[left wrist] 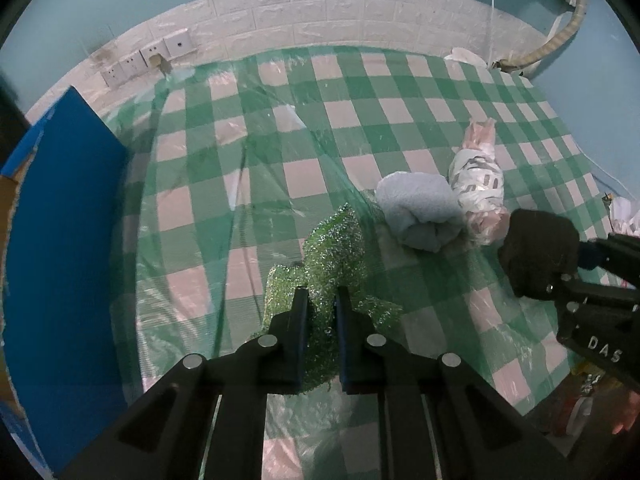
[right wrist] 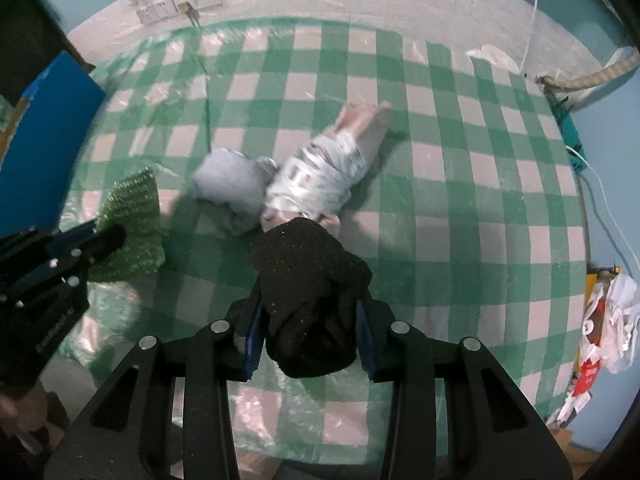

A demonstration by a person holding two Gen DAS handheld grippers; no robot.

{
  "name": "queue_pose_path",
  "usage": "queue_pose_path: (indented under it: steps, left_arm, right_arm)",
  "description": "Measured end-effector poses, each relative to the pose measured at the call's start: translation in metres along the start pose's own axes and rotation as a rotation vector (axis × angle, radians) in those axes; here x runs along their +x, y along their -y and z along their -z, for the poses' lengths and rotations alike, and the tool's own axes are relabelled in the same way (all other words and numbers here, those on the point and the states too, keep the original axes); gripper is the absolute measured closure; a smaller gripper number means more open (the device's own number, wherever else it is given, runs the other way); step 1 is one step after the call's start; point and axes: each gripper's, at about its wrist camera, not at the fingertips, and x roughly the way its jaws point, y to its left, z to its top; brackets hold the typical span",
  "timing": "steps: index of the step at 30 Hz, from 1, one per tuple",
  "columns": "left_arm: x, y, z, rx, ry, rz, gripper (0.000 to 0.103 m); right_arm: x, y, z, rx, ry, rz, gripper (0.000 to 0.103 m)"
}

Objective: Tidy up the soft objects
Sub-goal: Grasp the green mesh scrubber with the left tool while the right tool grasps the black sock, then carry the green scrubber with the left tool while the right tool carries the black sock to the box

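My left gripper [left wrist: 322, 300] is shut on a glittery green cloth [left wrist: 332, 252], held just above the table; the cloth also shows in the right wrist view [right wrist: 132, 216]. My right gripper [right wrist: 310, 300] is shut on a black knitted bundle [right wrist: 308, 284], which also shows in the left wrist view [left wrist: 540, 252]. A rolled light-blue towel [left wrist: 420, 212] [right wrist: 230, 184] lies on the table, touching a plastic-wrapped white bundle [left wrist: 478, 180] [right wrist: 320, 176] to its right. The black bundle hangs close in front of both.
The table wears a green-and-white checked cloth [left wrist: 360, 112] under clear plastic. A blue box [left wrist: 60, 240] stands at the left edge. A brick-pattern wall with sockets [left wrist: 160, 52] runs behind. A hose [left wrist: 560, 36] and plastic bags [right wrist: 608, 328] sit at the right.
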Motion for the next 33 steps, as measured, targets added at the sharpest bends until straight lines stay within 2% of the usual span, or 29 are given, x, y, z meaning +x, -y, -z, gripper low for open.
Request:
queue_pose_path:
  steps: [9, 19, 33]
  left_arm:
    - [-0.019, -0.010, 0.002, 0.016, 0.044, -0.025, 0.091]
    - [-0.033, -0.034, 0.006, -0.031, 0.062, -0.038, 0.092]
    - [-0.060, -0.050, 0.005, -0.047, 0.106, -0.065, 0.092]
  right_arm:
    - [-0.021, -0.008, -0.004, -0.016, 0.052, -0.020, 0.065]
    - [-0.036, -0.028, -0.009, -0.046, 0.080, -0.042, 0.065]
    - [-0.053, -0.045, -0.015, -0.068, 0.116, -0.059, 0.065]
